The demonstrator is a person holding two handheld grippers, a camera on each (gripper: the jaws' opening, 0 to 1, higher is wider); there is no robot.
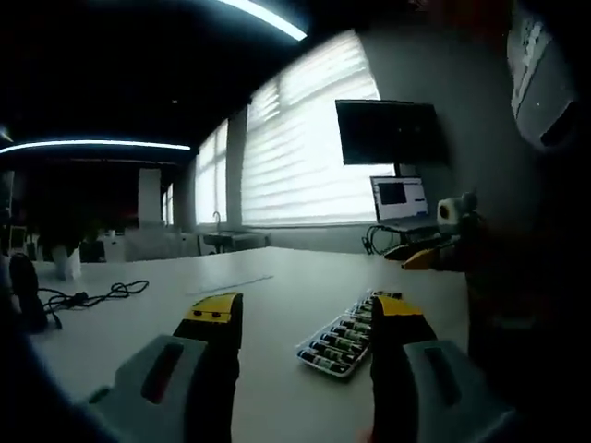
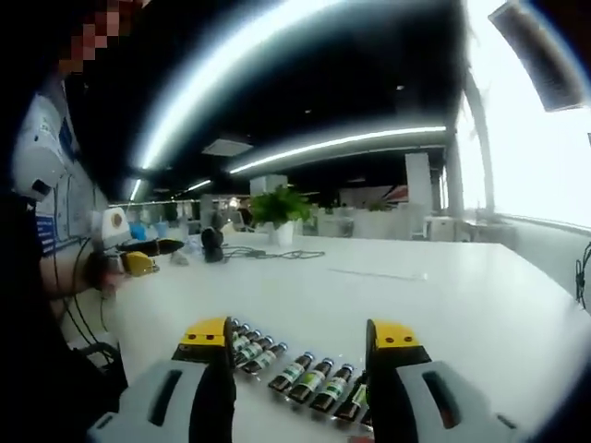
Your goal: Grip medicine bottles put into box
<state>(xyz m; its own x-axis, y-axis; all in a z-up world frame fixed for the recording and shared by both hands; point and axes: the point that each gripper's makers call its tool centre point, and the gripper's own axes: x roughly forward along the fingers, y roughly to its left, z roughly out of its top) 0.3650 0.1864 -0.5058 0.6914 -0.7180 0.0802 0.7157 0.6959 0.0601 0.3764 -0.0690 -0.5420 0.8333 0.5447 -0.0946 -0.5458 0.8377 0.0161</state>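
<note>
Your left tongs [image 1: 305, 318] are spread wide, nothing between them, hovering above the white surface [image 1: 277, 277]. The tray of medicine bottles [image 1: 344, 336] lies flat on the surface just ahead of them, toward the right-side jaw, which partly covers its near end. Bottles lie in a row on their sides, dark glass with green labels.

Your right tongs [image 2: 300, 337] are also wide apart and empty. In the right gripper view the same tray of bottles [image 2: 297, 372] sits right between and just beyond the jaws, the row running across the gap; the ends of the row are hidden behind the jaws. Can't tell if the jaw tips touch the tray.

No box that I can identify for the bottles apart from that tray.

Around it: a black cable [image 1: 92, 296] lies loose on the surface well to the left in the left gripper view. A laptop [image 1: 400, 201] with lit screen stands at the far edge, a dark monitor [image 1: 388, 132] above it, blinds [image 1: 295, 148] behind. In the right gripper view a potted plant [image 2: 280, 212] stands at the far end of the surface.
</note>
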